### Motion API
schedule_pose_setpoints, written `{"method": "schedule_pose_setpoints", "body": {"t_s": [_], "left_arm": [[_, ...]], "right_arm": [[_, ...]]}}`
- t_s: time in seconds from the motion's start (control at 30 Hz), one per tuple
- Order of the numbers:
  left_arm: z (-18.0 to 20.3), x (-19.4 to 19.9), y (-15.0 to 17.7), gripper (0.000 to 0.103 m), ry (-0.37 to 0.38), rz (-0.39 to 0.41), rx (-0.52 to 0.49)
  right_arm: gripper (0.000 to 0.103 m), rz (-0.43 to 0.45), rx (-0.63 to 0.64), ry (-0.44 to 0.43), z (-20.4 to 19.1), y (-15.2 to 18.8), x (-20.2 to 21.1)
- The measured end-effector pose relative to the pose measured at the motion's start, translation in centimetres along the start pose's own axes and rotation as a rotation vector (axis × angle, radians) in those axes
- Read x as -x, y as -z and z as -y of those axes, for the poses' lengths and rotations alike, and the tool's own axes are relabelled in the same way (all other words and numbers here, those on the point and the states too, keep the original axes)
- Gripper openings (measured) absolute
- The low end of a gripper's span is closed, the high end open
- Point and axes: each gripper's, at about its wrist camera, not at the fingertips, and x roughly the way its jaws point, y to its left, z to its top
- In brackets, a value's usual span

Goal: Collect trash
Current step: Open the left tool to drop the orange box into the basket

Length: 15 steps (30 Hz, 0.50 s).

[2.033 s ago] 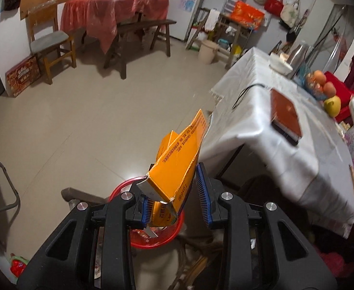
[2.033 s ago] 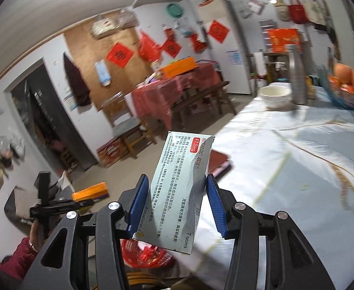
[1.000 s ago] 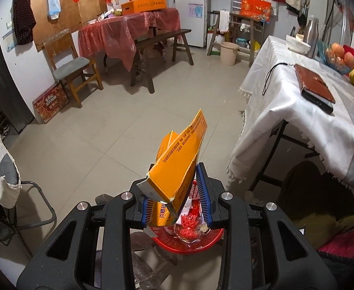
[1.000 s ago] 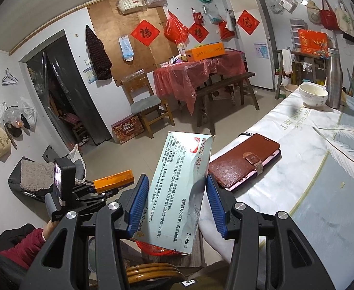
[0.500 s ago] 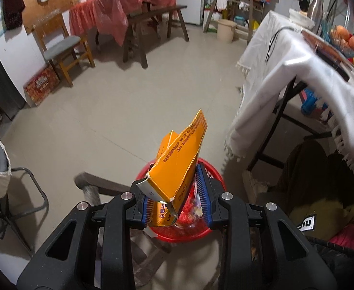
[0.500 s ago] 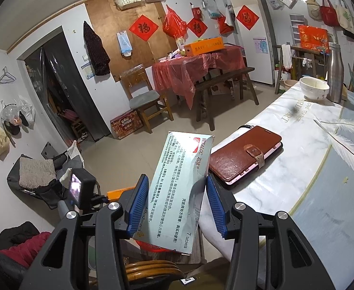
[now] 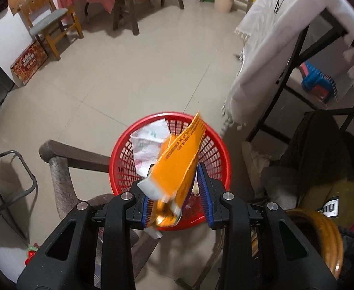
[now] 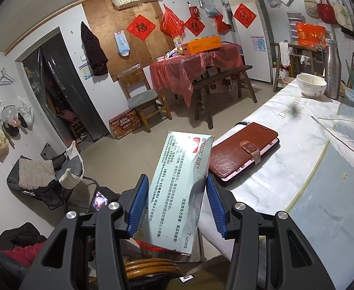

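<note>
Two cartons held, the orange one poised over the red bin.

Your left gripper (image 7: 175,204) has its jaws parted wider than the orange carton (image 7: 178,166), which is blurred and tilted toward one o'clock; whether the blue pads (image 7: 203,193) are touching it cannot be told. Directly beyond, at twelve o'clock, the red mesh bin (image 7: 168,174) sits on the tiled floor with crumpled white paper (image 7: 149,145) inside. At two o'clock hangs the white tablecloth (image 7: 269,48). Your right gripper (image 8: 175,204) has the pale blue medicine carton (image 8: 179,193) standing between its jaws, leaning toward one o'clock, apparently gripped. Past it at two o'clock a brown wallet case (image 8: 243,151) lies on the table (image 8: 298,181); farther at two, a white bowl (image 8: 311,84).
</note>
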Motion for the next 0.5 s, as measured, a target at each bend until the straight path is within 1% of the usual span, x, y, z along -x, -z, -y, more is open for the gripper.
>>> {"method": "schedule_pose_setpoints", "body": {"t_s": [0.03,0.07,0.1,0.13,0.27,0.33,0.4,0.5], "left_arm": [[0.0,-0.2,0.0,0.051,-0.01,-0.015,-0.003],[0.0,0.0,0.0,0.058,-0.012,-0.013,0.001],[0.0,0.3,-0.1,0.066,-0.008,-0.002,0.004],[-0.1,0.9,-0.2,0.072,-0.008,0.018,0.007],[-0.9,3.7,-1.2,0.082,-0.058,0.092,0.012],[-1.8,5.1,-1.8,0.092,-0.081,0.123,0.037],[-2.9,6.7,-2.3,0.094,-0.111,0.16,0.07],[-5.0,9.3,-3.1,0.096,-0.146,0.212,0.125]], "right_arm": [[0.049,0.0,-0.002,0.0,0.0,0.1,0.0],[0.049,-0.002,-0.004,-0.002,0.2,0.1,0.0],[0.049,-0.003,-0.006,-0.004,0.3,0.1,-0.1],[0.049,-0.003,-0.007,-0.005,0.3,0.1,-0.1],[0.049,-0.013,-0.002,-0.015,0.2,0.2,-0.4],[0.049,-0.025,0.007,-0.023,-0.1,0.3,-0.9],[0.049,-0.05,0.021,-0.041,-0.7,0.4,-1.7],[0.049,-0.12,0.059,-0.076,-2.3,1.1,-4.1]]}}
